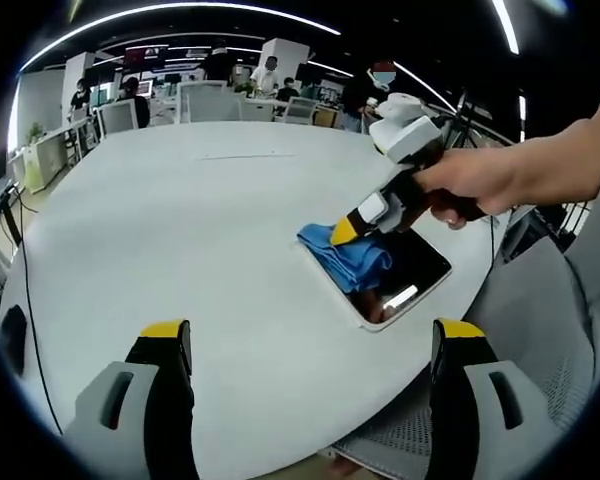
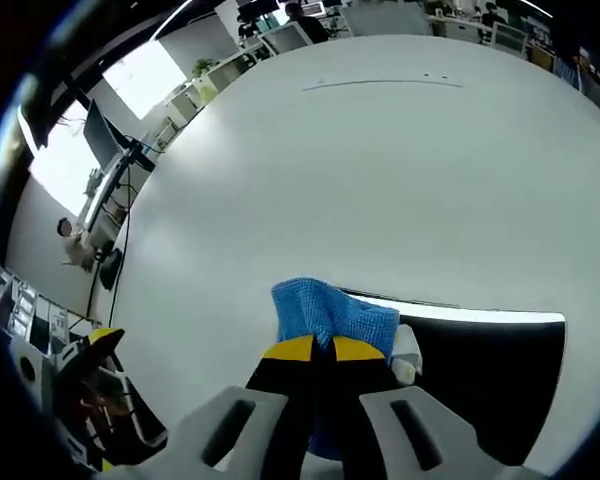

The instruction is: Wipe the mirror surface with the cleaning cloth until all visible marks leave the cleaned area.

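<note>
Nearest in the right gripper view, the right gripper (image 2: 314,349) is pinching its yellow-tipped black jaws together on a bunched blue microfibre cleaning cloth (image 2: 330,308), holding it by a gathered fold so that the loose part is hanging down to meet the glass. Just beyond the tips, the cloth is resting over the near left end of the dark rectangular mirror with a white frame (image 2: 490,370), which is lying flat on the round white table (image 2: 380,170); gripping from above is probably letting the person press down while sweeping. In the left gripper view, the left gripper (image 1: 310,345) is standing with its jaws spread wide and nothing between them, hanging back over the table edge, apparently kept clear so the mirror and cloth are staying in sight. Farther out there, a hand (image 1: 480,180) is steering the right gripper onto the cloth at the mirror's far corner. I cannot tell whether any marks remain on the glass. Beyond the table, people are sitting at office desks.
</note>
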`<action>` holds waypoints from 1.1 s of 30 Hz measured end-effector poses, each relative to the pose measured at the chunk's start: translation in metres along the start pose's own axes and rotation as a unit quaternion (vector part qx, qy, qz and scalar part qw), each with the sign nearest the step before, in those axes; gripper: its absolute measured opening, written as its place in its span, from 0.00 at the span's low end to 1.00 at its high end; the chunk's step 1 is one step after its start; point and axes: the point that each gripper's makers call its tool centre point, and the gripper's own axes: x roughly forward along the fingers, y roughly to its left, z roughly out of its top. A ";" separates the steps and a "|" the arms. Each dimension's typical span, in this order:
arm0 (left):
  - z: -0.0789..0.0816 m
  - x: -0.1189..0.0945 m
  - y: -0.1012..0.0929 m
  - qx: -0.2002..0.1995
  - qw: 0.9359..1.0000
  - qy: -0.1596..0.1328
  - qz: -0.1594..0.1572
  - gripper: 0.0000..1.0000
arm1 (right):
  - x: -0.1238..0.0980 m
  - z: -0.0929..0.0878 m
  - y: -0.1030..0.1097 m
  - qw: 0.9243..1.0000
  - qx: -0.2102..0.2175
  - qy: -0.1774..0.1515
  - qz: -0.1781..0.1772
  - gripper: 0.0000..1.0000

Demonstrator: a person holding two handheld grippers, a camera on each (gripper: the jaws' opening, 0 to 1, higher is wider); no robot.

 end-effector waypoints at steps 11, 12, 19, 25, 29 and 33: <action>0.001 0.001 -0.004 0.004 1.000 0.001 -0.003 0.99 | -0.002 -0.005 0.004 1.000 -0.010 0.007 0.004 0.00; 0.001 0.000 -0.003 0.003 1.000 0.000 -0.002 0.99 | -0.002 -0.006 0.005 1.000 -0.010 0.008 0.005 0.00; 0.000 0.002 -0.007 0.001 1.000 -0.001 -0.003 0.99 | -0.003 -0.012 0.008 1.000 -0.008 0.015 0.008 0.00; -0.003 0.004 -0.012 0.003 1.000 0.001 -0.009 0.99 | -0.003 -0.015 0.010 1.000 -0.014 0.016 0.010 0.00; -0.003 0.004 -0.011 0.001 1.000 0.001 -0.009 0.99 | -0.003 -0.016 0.011 1.000 -0.011 0.018 0.011 0.00; -0.001 0.003 -0.011 0.001 1.000 0.000 -0.008 0.99 | -0.003 -0.016 0.011 1.000 -0.013 0.017 0.013 0.00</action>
